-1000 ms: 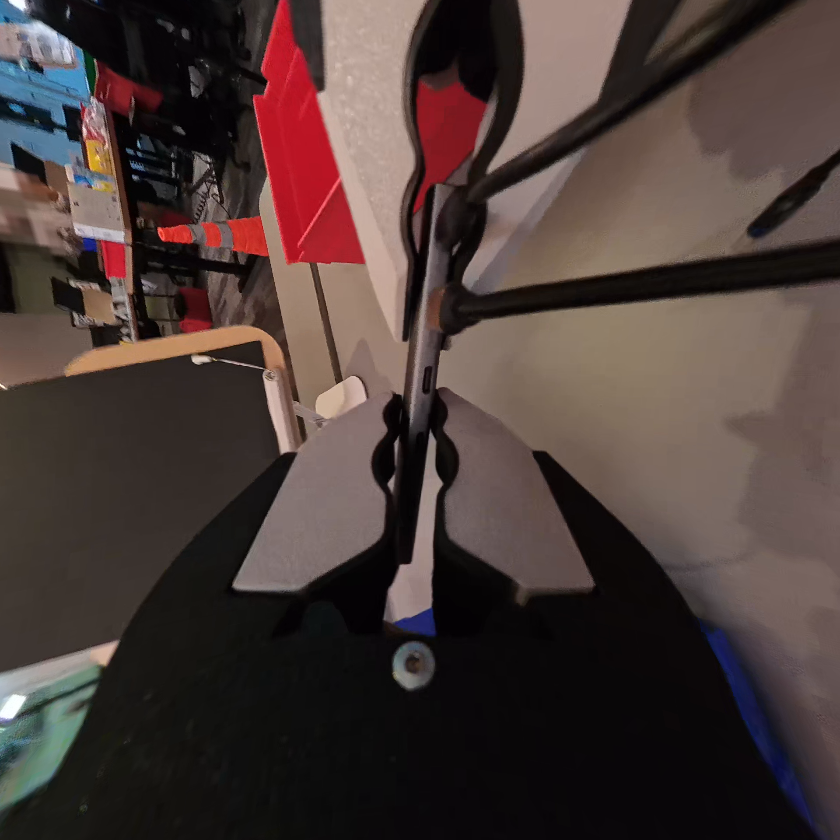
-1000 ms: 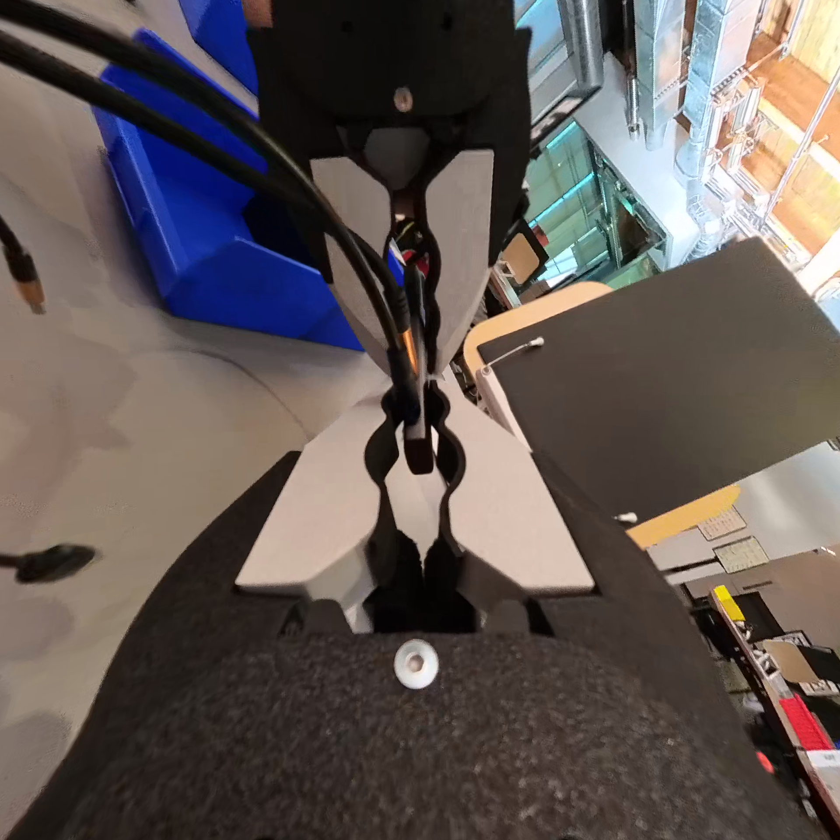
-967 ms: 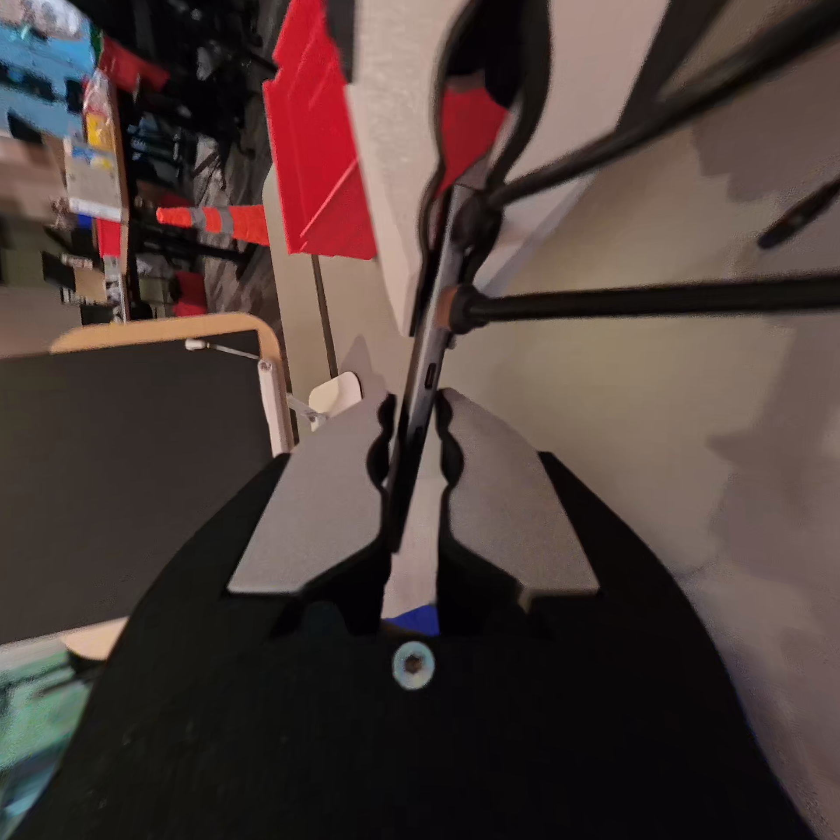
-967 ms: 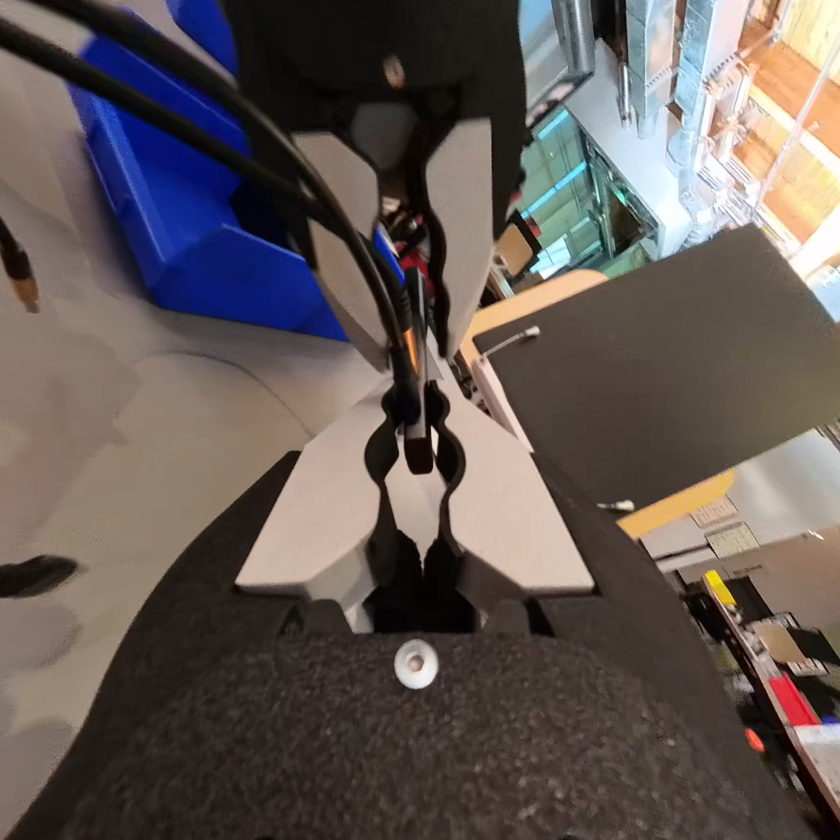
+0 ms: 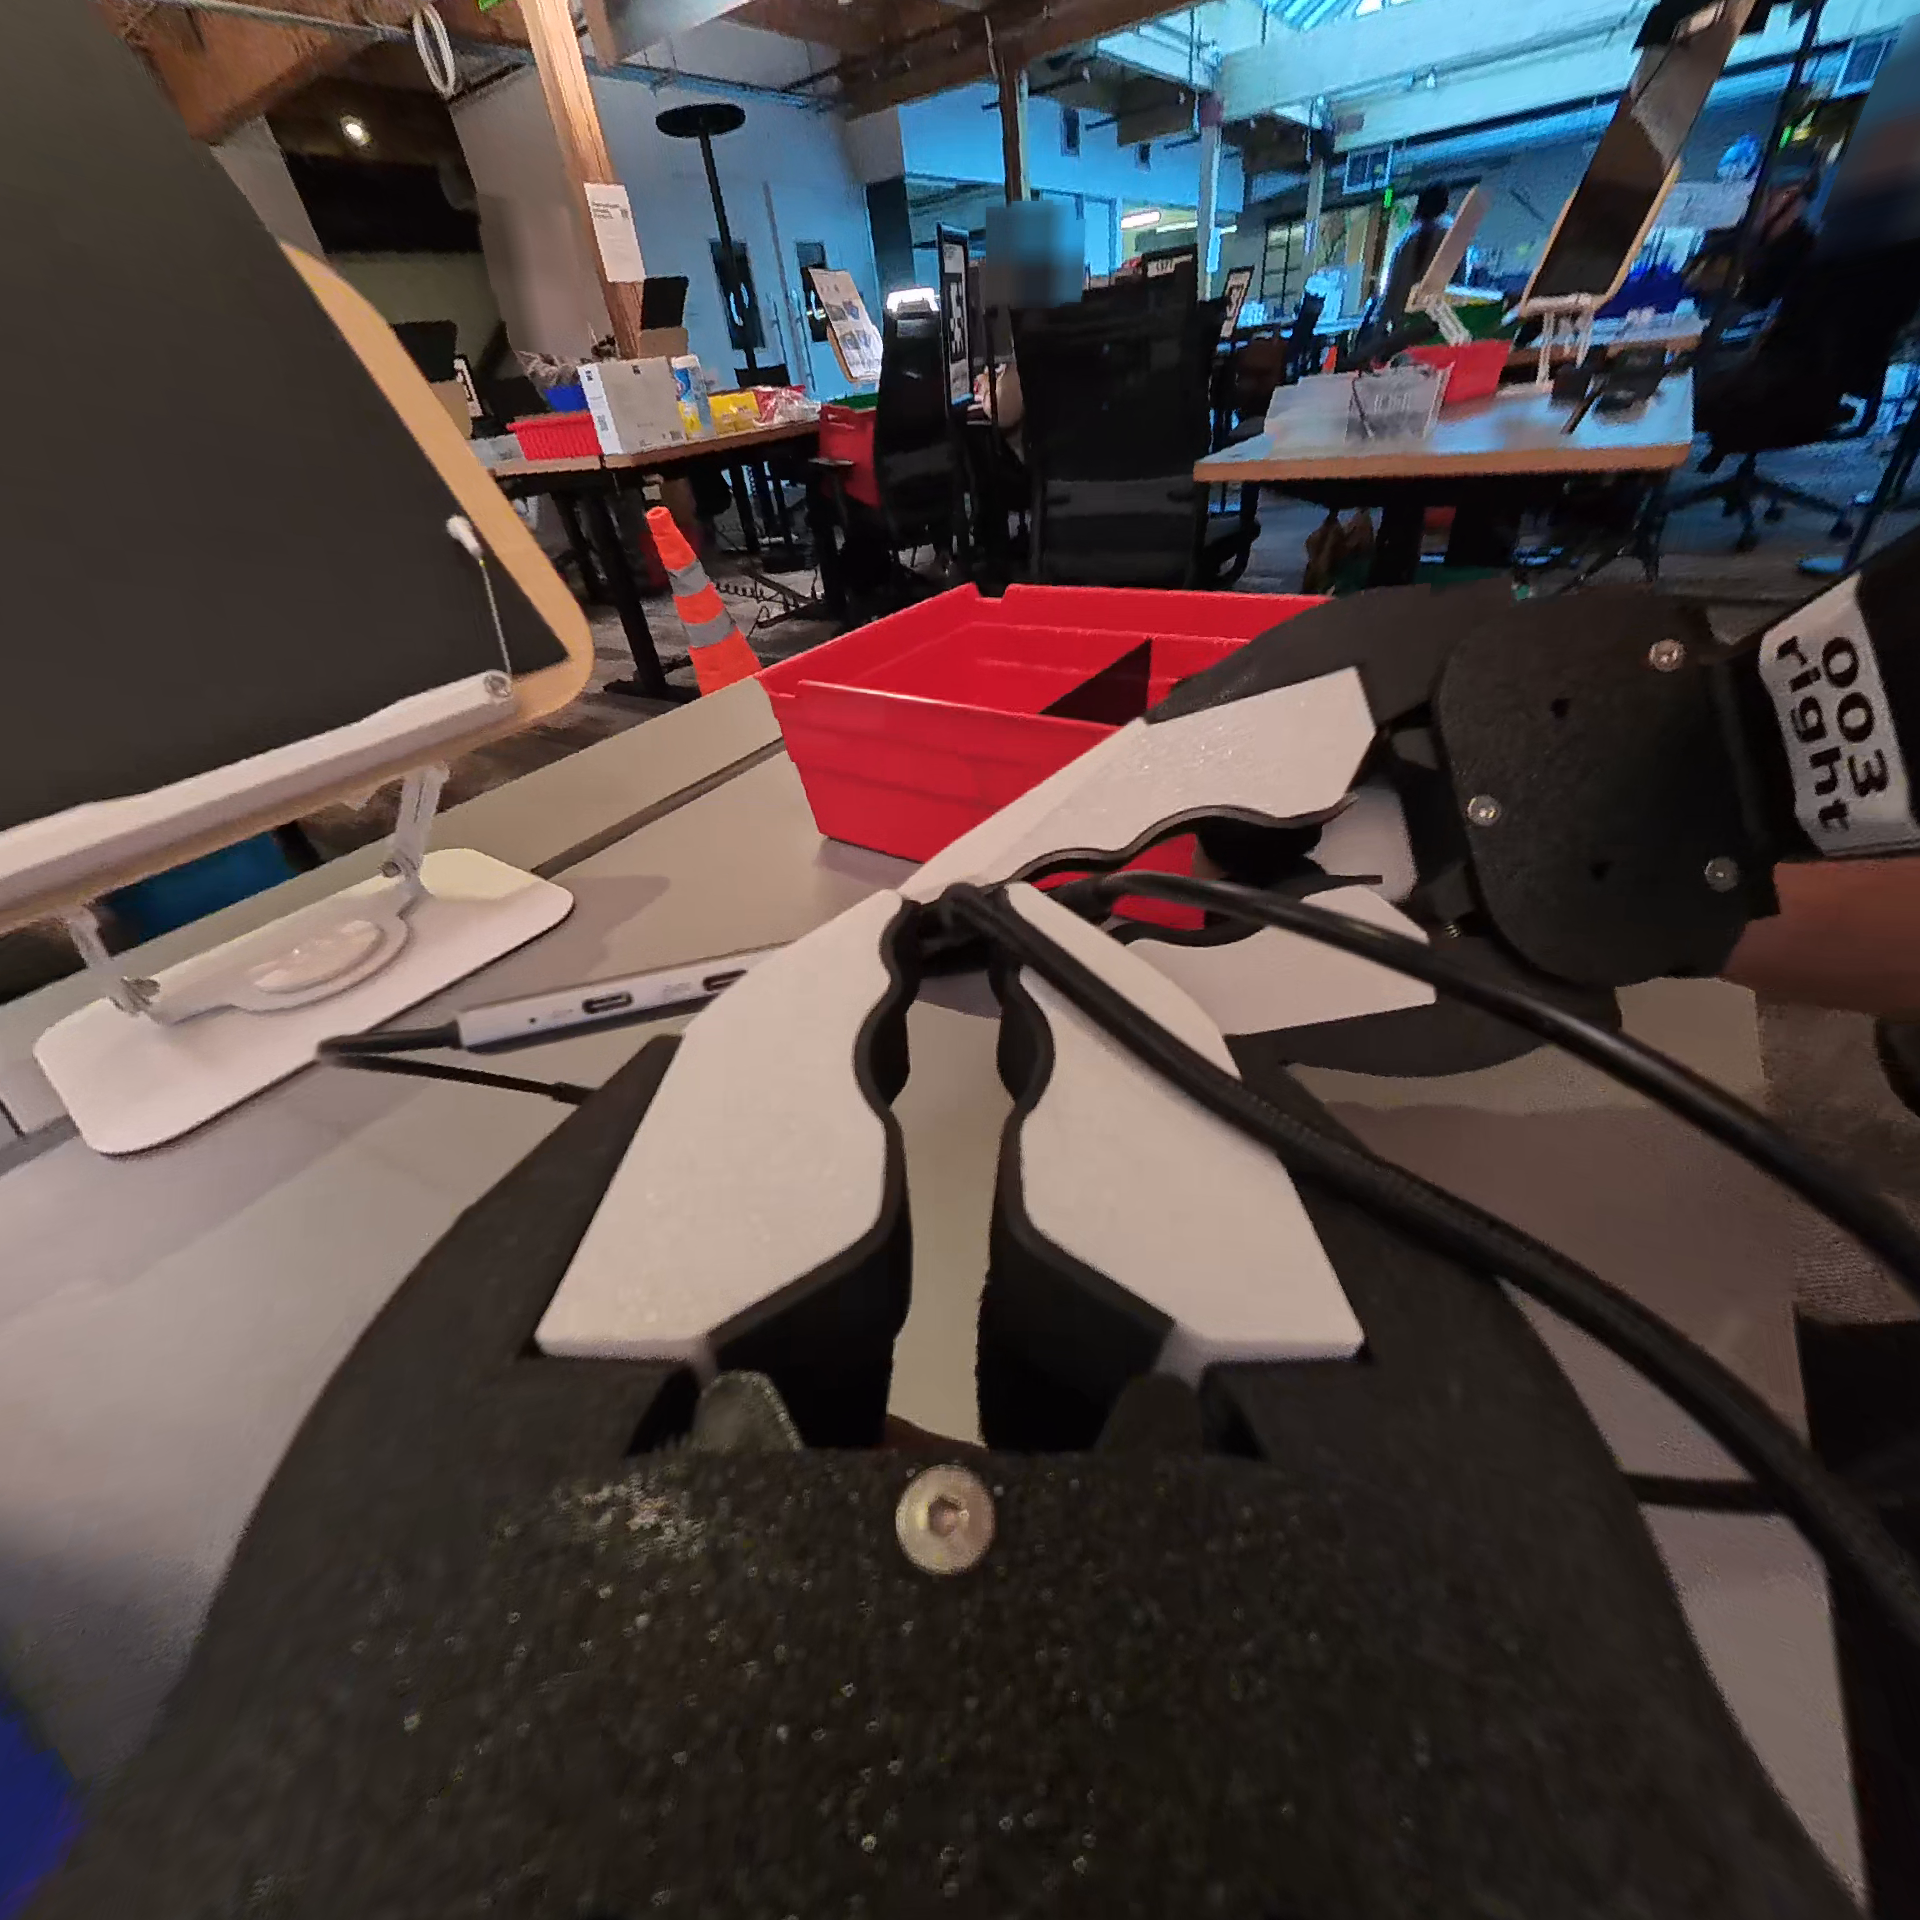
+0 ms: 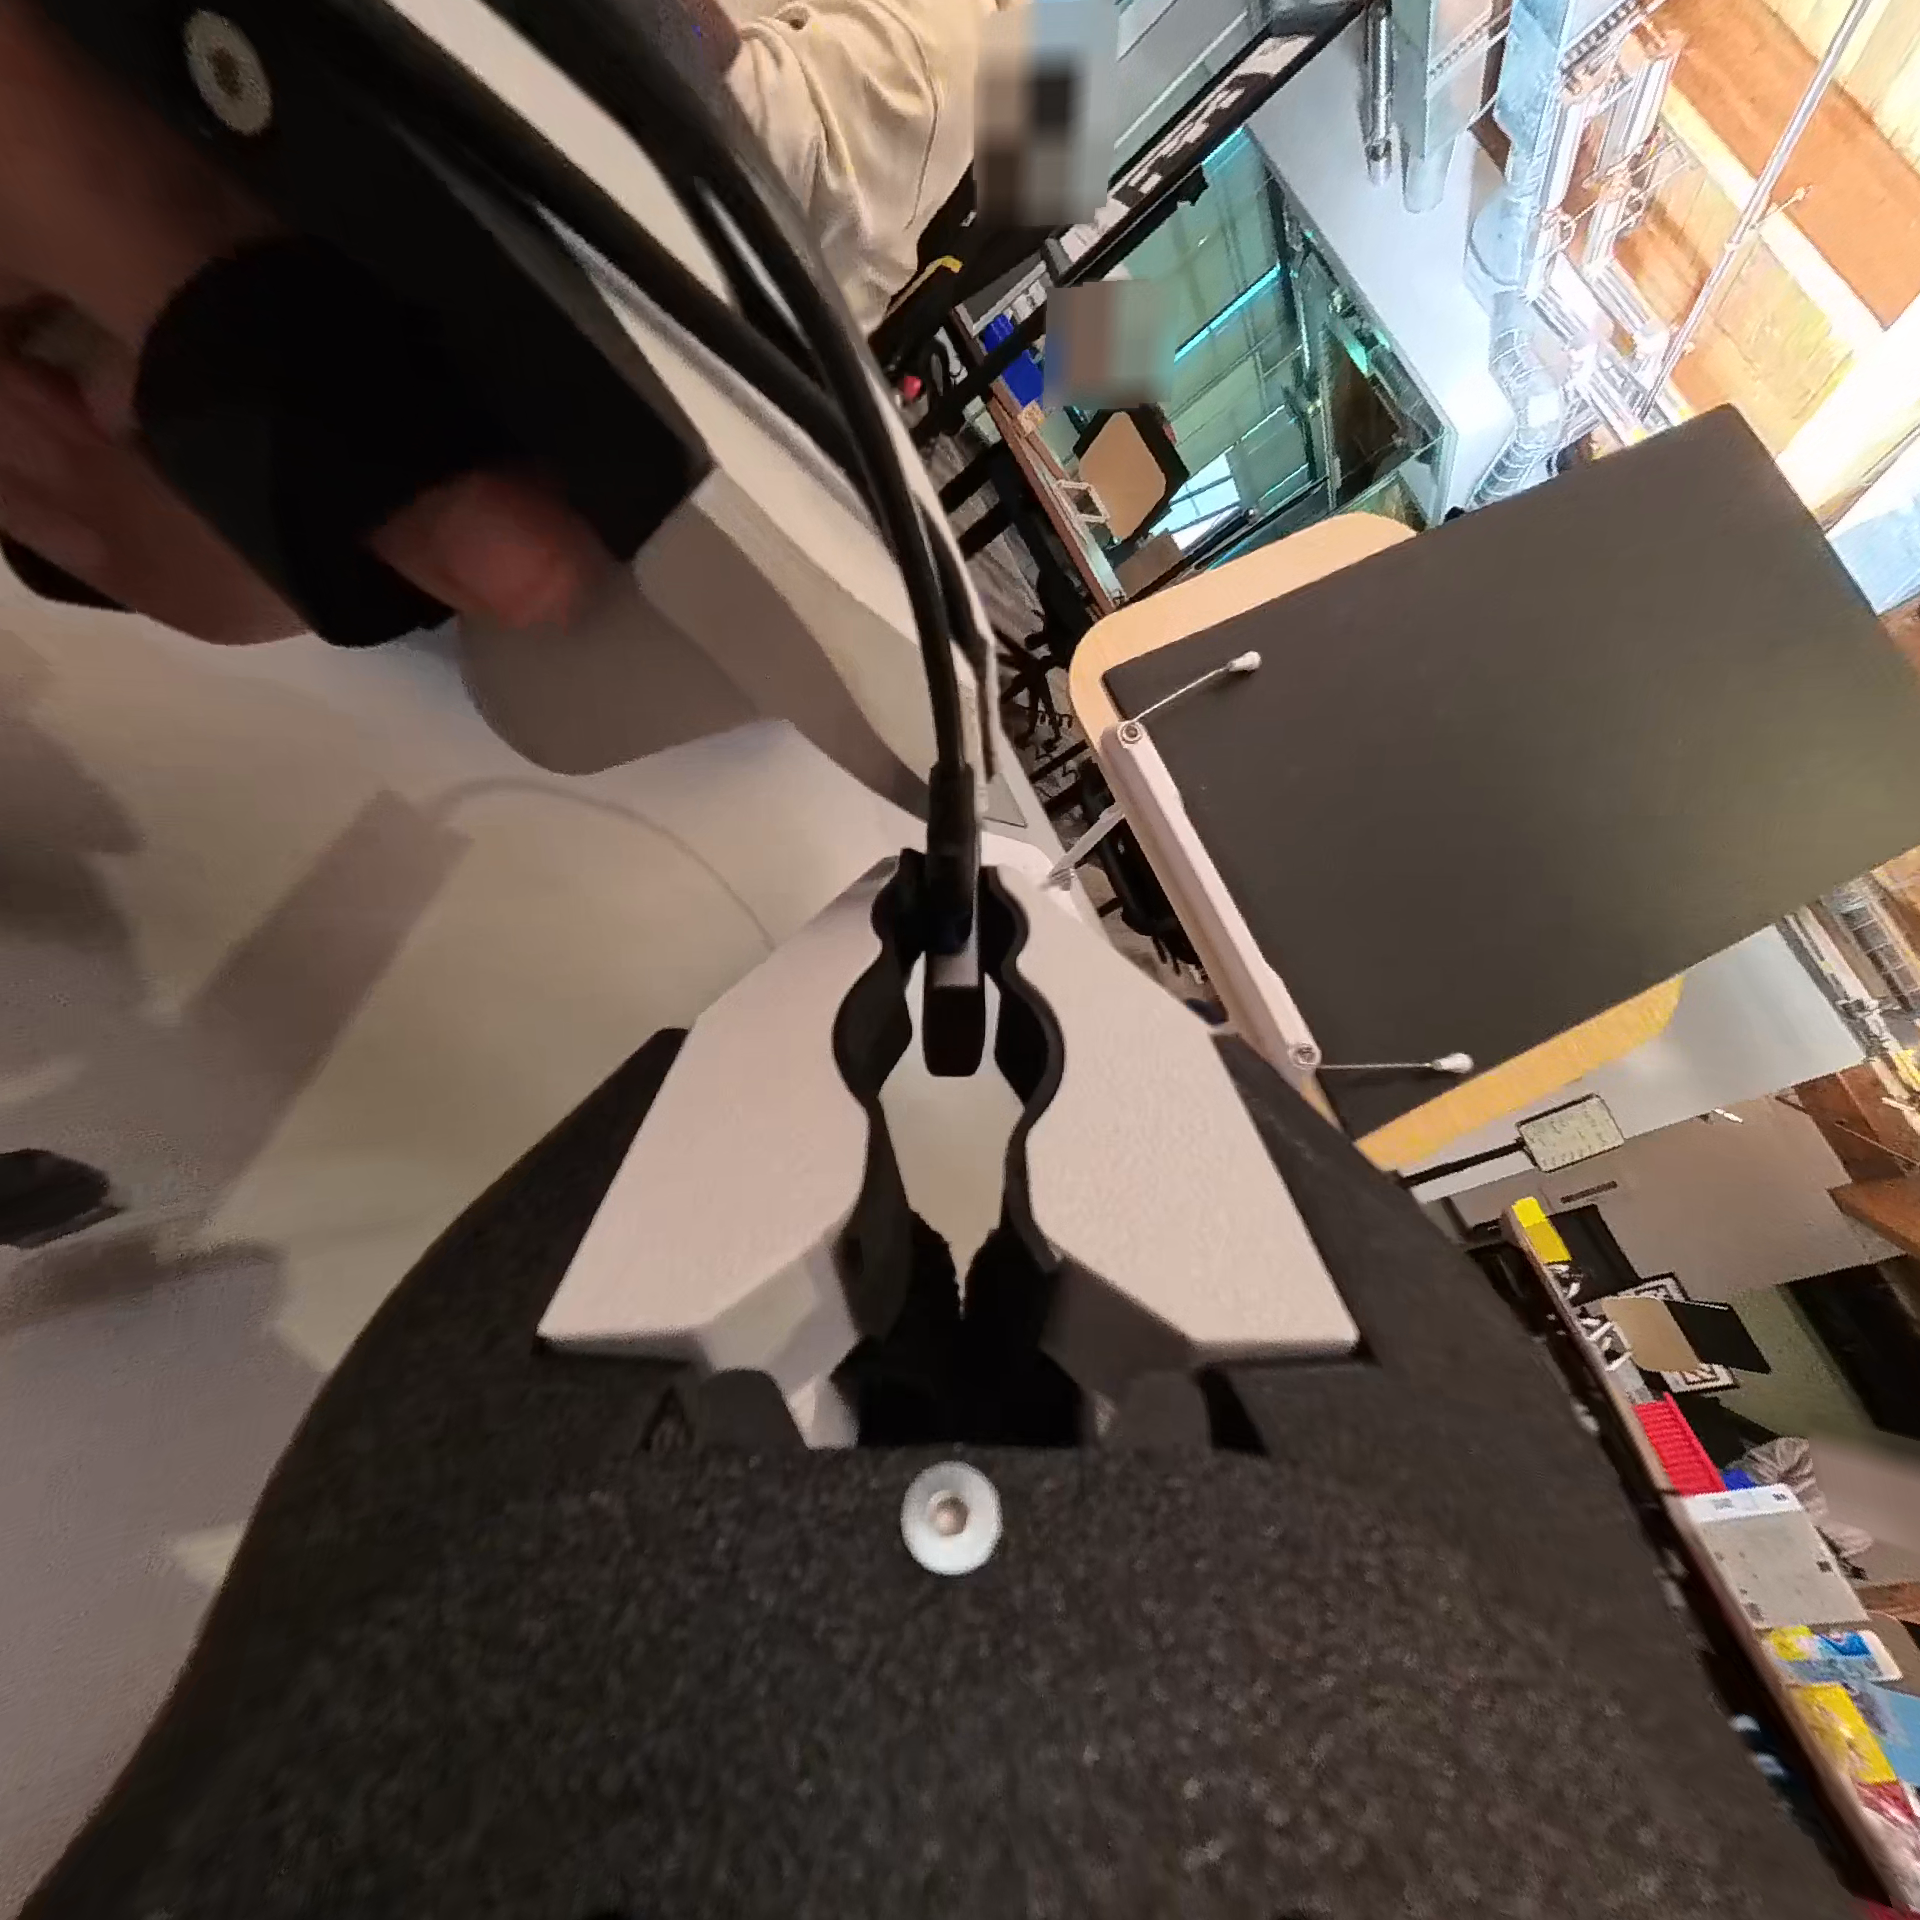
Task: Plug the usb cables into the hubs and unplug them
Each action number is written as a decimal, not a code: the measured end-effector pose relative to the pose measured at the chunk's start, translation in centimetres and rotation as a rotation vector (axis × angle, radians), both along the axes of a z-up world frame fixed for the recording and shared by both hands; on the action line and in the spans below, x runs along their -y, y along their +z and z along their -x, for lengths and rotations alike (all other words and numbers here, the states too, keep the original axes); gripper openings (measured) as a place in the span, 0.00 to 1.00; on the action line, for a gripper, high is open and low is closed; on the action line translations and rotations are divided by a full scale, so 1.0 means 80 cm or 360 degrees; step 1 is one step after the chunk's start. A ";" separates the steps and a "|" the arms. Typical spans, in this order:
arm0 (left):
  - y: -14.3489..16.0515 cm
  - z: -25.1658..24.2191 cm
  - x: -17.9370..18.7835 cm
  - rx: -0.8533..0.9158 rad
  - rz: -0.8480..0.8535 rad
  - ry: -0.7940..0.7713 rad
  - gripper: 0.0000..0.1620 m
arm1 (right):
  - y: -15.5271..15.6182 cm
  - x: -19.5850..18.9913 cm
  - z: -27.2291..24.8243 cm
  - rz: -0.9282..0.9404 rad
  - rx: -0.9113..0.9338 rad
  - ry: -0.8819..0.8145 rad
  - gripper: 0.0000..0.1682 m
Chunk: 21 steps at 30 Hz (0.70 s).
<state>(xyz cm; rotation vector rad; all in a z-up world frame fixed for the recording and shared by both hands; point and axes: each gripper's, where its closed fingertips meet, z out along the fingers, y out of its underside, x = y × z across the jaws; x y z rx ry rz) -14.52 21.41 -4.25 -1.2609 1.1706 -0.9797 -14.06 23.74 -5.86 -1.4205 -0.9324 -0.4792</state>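
Grey tabletop (image 5: 665, 831) in a busy workshop. Nearest, the left gripper (image 5: 951, 925) has its fingers almost together, nipping black cables (image 5: 1351, 1174) at the tips. Right gripper (image 6: 940, 914) is clamped on a plug (image 6: 951, 1013) (its cable arcs away). Hub (image 5: 603, 1006) lies left, red bin (image 5: 935, 727) farther. A tug could slip the plug.

Red bin (image 5: 935, 727) on grey table (image 5: 675, 821); tilted black board (image 5: 208, 468) on white stand (image 5: 312, 966)
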 end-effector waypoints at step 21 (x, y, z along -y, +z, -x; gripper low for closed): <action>0.013 0.035 0.002 0.0018 -0.0127 -0.0258 0.07 | -0.009 0.054 0.022 0.1151 -0.1431 0.0811 0.24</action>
